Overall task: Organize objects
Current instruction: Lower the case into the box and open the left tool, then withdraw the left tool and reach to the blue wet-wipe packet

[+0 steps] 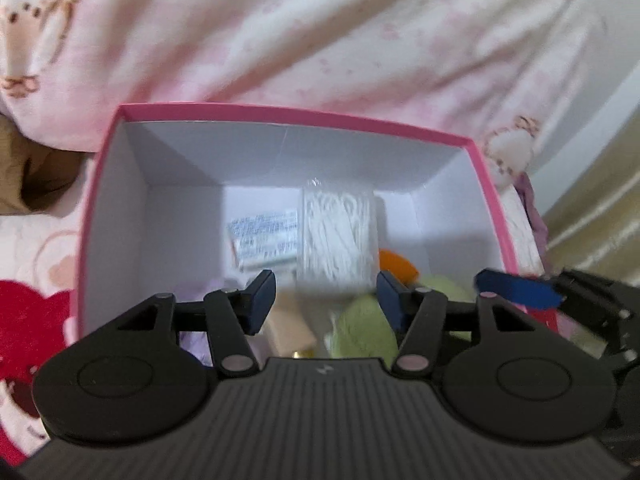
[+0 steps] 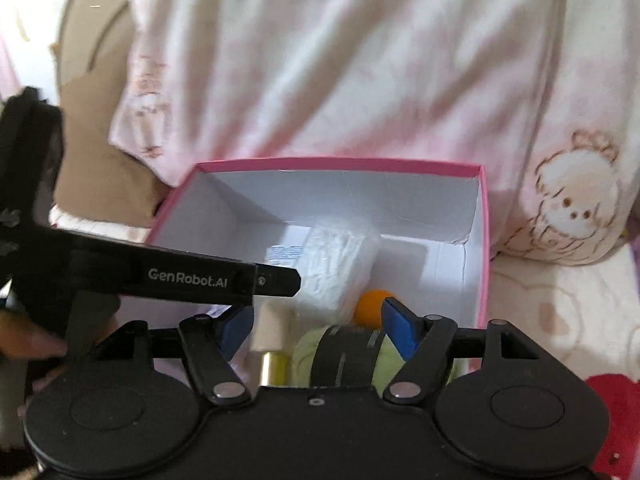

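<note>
While hovering over the pink box [image 1: 296, 114], both grippers look empty-handed: left gripper [image 1: 326, 300] jaws partly apart with nothing pinched between them, right gripper [image 2: 318, 330] spread a bit wider, also gripping nothing. Looks pretty far along with the tidying, judging by what's already sitting inside: bag of cotton swabs [image 1: 340, 232] around 12 o'clock on the box floor, small printed packet [image 1: 266, 240] just beside it at 9 o'clock, orange ball [image 1: 396, 264] toward 3 o'clock, green plush thing [image 1: 364, 328] down at 6 o'clock touching the pile, plus a beige bottle with a gold band [image 2: 272, 348] next to it. Bit of purple stuff [image 1: 192, 340] at 7 o'clock, too blurry to name. Can't spot anything loose out on the bedding [image 1: 320, 40] from here, so maybe only closing up left, though no lid in sight either. View differences: left wrist camera catches the printed packet clearly and the other gripper's blue pad [image 1: 516, 290] poking in at 3 o'clock; right wrist camera shows the left tool's branded finger crossing in from 9 o'clock, a dark strap or band lying over the plush, and the gold band, which the left view barely shows.
</note>
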A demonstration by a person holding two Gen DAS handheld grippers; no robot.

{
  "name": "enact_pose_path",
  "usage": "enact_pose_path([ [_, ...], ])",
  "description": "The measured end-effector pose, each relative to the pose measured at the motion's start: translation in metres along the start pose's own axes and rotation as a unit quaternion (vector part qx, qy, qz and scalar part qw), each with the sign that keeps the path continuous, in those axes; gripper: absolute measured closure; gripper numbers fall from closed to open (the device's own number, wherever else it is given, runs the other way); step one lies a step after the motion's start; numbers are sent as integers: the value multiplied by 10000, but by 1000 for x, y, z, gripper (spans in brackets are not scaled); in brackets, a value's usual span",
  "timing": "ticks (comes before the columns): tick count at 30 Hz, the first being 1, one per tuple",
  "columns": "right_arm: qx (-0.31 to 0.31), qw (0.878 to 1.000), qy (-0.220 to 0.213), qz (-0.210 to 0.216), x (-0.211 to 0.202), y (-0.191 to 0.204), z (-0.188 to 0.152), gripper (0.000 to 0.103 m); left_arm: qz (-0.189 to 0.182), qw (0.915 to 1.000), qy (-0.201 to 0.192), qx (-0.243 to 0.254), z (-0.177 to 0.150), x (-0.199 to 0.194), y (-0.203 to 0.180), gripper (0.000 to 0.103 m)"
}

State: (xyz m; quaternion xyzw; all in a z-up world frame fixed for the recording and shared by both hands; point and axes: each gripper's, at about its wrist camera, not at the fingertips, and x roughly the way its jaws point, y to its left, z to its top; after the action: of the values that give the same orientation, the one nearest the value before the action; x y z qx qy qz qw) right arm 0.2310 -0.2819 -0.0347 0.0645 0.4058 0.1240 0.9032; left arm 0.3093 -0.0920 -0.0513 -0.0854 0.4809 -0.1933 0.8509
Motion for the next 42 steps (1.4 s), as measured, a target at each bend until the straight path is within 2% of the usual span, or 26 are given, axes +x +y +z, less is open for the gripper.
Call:
enact_pose_path([
  [5,-215,9996,-97,127,-51,15,-7,27,-62,9996,66,257,-15,-46,-13,46],
  [13,-846,9954,-459,-31,-129,55,-15,21,-56,9970,44,769,-30,-128,-35,43],
  [15,-1046,9931,-514,-118,-142,63,-22,19,-10,9959,-17,904,-35,-147,-40,39],
  [20,-1352,9876,-783,-180,-167,78,-49,10,64,9934,23,1148,-54,-172,-52,37],
  [23,-1341,9868,-892,-187,-175,78,-65,7,74,9925,93,1215,-71,-177,-56,37],
  [30,-1480,9846,-908,-181,-182,72,-97,7,137,9924,243,1195,-109,-169,-57,34],
  [34,-1365,9850,-1019,260,-189,55,-110,7,72,9934,455,1051,-124,-154,-50,34],
  [37,-1091,9871,-1056,501,-190,40,-118,6,101,9939,453,999,-133,-143,-46,32],
  [42,-823,9936,-710,312,-163,21,-133,6,-1,9945,452,947,-145,-119,-42,30],
])
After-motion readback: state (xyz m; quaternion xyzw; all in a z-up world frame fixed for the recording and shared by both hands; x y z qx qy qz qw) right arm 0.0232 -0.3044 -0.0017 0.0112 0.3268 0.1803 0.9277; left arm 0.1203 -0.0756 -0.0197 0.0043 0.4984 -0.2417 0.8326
